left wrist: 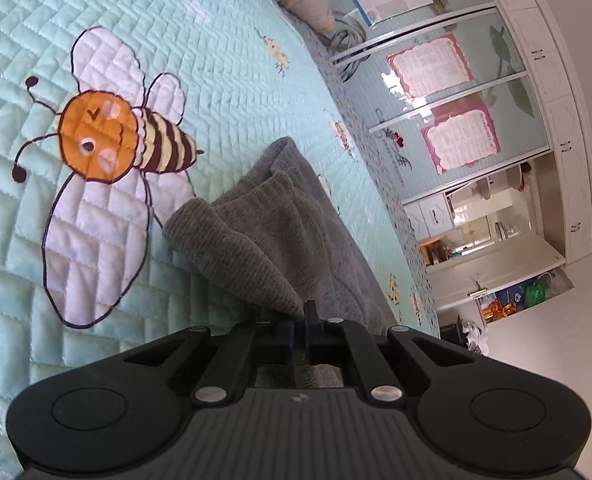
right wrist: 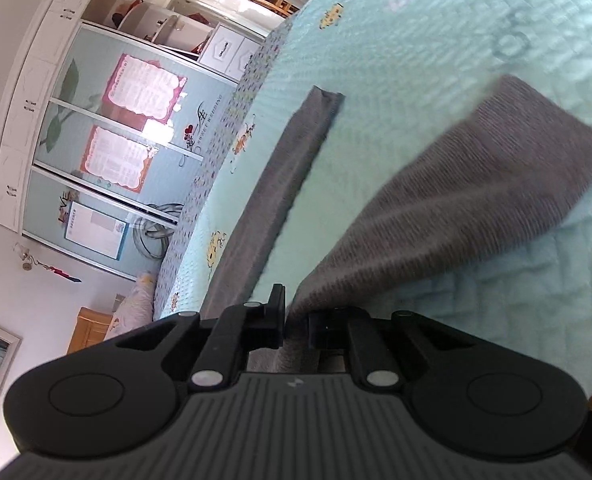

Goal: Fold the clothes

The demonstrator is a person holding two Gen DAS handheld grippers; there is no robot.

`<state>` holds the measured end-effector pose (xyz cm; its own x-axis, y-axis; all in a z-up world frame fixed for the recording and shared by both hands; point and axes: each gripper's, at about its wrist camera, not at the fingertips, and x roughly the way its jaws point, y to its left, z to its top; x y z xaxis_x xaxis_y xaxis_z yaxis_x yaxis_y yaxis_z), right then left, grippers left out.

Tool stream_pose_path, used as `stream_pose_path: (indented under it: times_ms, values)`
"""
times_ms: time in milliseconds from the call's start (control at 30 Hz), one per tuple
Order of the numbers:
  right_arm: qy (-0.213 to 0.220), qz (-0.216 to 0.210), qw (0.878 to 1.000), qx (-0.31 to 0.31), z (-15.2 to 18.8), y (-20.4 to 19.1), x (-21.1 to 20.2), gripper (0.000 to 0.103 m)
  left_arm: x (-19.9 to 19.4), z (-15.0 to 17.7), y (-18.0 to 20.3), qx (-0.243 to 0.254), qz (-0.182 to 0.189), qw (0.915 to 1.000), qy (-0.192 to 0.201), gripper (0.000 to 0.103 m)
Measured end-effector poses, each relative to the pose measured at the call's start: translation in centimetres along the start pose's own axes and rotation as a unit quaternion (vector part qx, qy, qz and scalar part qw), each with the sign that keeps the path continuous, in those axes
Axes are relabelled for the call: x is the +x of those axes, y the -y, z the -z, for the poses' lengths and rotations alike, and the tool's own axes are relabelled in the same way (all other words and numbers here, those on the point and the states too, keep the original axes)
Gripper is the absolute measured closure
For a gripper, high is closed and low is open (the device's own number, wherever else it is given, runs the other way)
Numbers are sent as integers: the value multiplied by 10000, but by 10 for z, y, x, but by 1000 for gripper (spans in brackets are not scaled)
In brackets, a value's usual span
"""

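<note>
Both grippers are on the cloth here. The left gripper [left wrist: 299, 320] has its jaws pinched tight on the grey knit garment [left wrist: 272, 232], and the fabric bunches up right out of that grip, rising in thick ribbed folds away from the camera. The garment sits on the quilted mint bedspread [left wrist: 216, 60], and the landmark to steer by is the big appliqué bee [left wrist: 124, 136] stitched into that quilt: the lifted fold of grey knit is just beside the bee's tail end and lower wing, on the side toward the bed's edge. Beyond the garment, past the bed's edge, stands a wardrobe with sliding glass doors [left wrist: 456, 92] carrying pink-bordered printed sheets.

Over on the other side, the right gripper [right wrist: 296, 312] is also clamped down on the grey knit garment [right wrist: 456, 208], with cloth squeezed between the two fingers and fanning out from them into a broad panel that ends in a straight edge over the bedspread [right wrist: 436, 32]. A second, narrower strip of the same grey cloth runs away from the gripper toward the bed's edge, lying flat on the quilt, with a wedge of bare mint quilt between the strip and the held panel. This view is smeared on the panel, so its weave reads soft. The bee does not show in this view.
</note>
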<state>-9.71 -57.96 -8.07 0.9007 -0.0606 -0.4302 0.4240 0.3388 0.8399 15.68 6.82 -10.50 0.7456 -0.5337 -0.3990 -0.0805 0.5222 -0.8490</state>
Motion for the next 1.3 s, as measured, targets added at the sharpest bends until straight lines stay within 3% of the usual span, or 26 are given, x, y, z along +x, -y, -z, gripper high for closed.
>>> stream_pose_path:
  times_ms: [300, 467, 733, 933, 1033, 1067, 1133, 1300]
  values:
    - [-136, -31, 9997, 177, -16, -12, 12, 91, -14, -13, 39, 108, 338, 9991, 220, 100]
    - [-247, -155, 9990, 335, -41, -38, 35, 91, 14, -31, 54, -165, 223, 9994, 209, 100]
    - [-501, 230, 9978, 367, -92, -86, 119, 91, 105, -79, 95, -7, -182, 9997, 188, 100]
    - [-624, 754, 9947, 321, -131, -107, 223, 90, 196, -115, 97, -148, -650, 9978, 2, 100]
    - [-816, 1022, 9908, 361, -142, -102, 281, 83, 241, -129, 93, -178, -943, 9953, -154, 99]
    - [-927, 1086, 9888, 432, -143, -97, 296, 70, 254, -132, 90, -162, -1082, 9935, -319, 97]
    - [-1141, 1203, 9845, 572, -144, -87, 322, 58, 268, -136, 84, -187, -1204, 9910, -562, 95]
    - [-1491, 914, 9809, 849, -161, -78, 326, 52, 266, -144, 74, -385, -1010, 9911, -776, 88]
